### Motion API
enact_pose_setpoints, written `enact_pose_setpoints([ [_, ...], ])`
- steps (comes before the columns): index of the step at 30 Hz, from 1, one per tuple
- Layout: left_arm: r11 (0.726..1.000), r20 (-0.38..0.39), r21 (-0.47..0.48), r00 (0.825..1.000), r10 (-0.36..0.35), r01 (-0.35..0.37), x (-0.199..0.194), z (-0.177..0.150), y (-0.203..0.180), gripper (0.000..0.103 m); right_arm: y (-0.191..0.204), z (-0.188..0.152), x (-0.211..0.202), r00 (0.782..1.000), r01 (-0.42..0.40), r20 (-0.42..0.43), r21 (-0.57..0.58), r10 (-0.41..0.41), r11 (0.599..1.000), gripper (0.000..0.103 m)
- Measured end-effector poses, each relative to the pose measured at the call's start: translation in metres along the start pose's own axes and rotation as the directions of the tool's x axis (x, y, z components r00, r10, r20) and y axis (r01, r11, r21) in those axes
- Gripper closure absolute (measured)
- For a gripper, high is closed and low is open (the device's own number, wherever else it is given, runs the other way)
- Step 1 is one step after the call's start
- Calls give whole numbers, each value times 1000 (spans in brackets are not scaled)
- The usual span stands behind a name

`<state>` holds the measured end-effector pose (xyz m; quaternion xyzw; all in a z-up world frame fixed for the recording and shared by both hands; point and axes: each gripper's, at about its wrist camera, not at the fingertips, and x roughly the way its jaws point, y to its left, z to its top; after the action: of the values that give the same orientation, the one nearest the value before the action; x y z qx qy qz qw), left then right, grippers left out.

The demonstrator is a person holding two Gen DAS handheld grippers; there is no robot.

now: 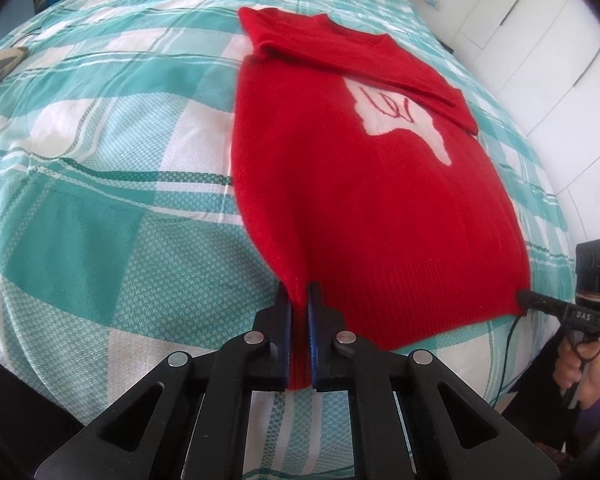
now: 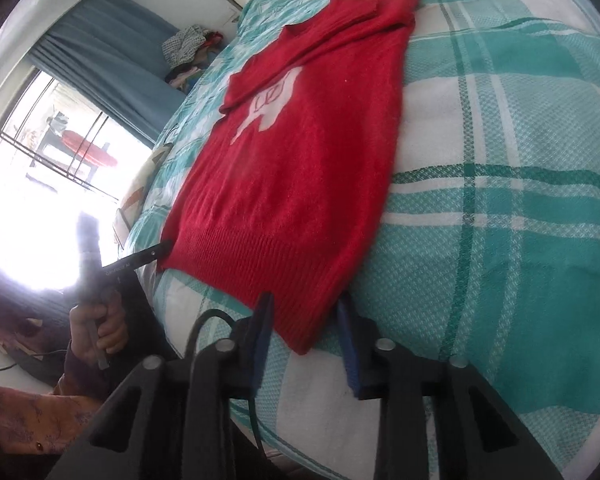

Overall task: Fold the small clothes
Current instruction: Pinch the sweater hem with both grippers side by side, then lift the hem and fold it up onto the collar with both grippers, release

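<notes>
Red sweater (image 1: 360,200) flat on teal-checked bed (image 1: 120,200)

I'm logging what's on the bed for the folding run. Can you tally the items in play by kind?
Red sweaters: 1
Grippers: 2, the left gripper shut on the sweater's hem corner, the right gripper with its fingers open around the other hem corner
Plaid bedcovers: 1
Total: 4
</notes>
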<state>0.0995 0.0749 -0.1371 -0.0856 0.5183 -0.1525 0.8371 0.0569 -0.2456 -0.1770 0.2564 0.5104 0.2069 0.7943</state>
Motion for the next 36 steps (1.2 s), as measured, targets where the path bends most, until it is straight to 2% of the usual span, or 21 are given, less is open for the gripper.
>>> enact_pose_setpoints([
  [1,999,7,-24,999,-32,32,-5,2,4,99,0,2,-2,1000,8,11,7,-8,1000,98],
  [6,979,110,-115,981,-158,171,-35,30,18,99,14,31,-43,987,-13,162,-27,17,1000,98],
  [8,972,162,-122,970,-183,203,-39,56,18,99,23,54,-53,976,8,218,-70,8,998,98],
  [11,973,232,-108,957,-176,205,-35,109,14,99,32,100,-56,951,71,307,-99,-37,993,99],
  [15,982,282,-100,951,-129,163,-7,187,10,99,28,172,-38,904,130,417,-70,-90,989,99],
  [18,985,269,-124,960,-83,120,27,239,11,99,19,225,-15,881,173,454,-46,-134,984,99],
  [22,987,227,-151,974,-9,45,74,290,16,99,4,283,14,869,223,459,-23,-188,974,99],
  [27,989,152,-146,988,26,-4,126,319,18,97,-29,324,42,863,238,445,61,-240,969,99],
  [30,982,118,-190,992,42,-19,138,332,27,83,-47,336,55,872,220,425,101,-242,970,96],
  [31,978,124,-210,992,33,-7,135,334,31,67,-50,337,56,869,226,427,112,-252,968,87],
  [32,975,143,-223,989,38,-5,128,335,35,44,-51,337,55,861,233,436,117,-261,965,71],
  [33,973,179,-229,982,63,-21,117,334,39,34,-50,336,51,855,236,448,114,-262,965,63],
  [34,973,219,-228,971,94,-43,105,333,41,26,-47,334,45,847,244,461,104,-264,964,63],
  [36,976,254,-206,959,124,-72,88,329,42,25,-36,330,34,833,281,481,56,-273,958,63],
])
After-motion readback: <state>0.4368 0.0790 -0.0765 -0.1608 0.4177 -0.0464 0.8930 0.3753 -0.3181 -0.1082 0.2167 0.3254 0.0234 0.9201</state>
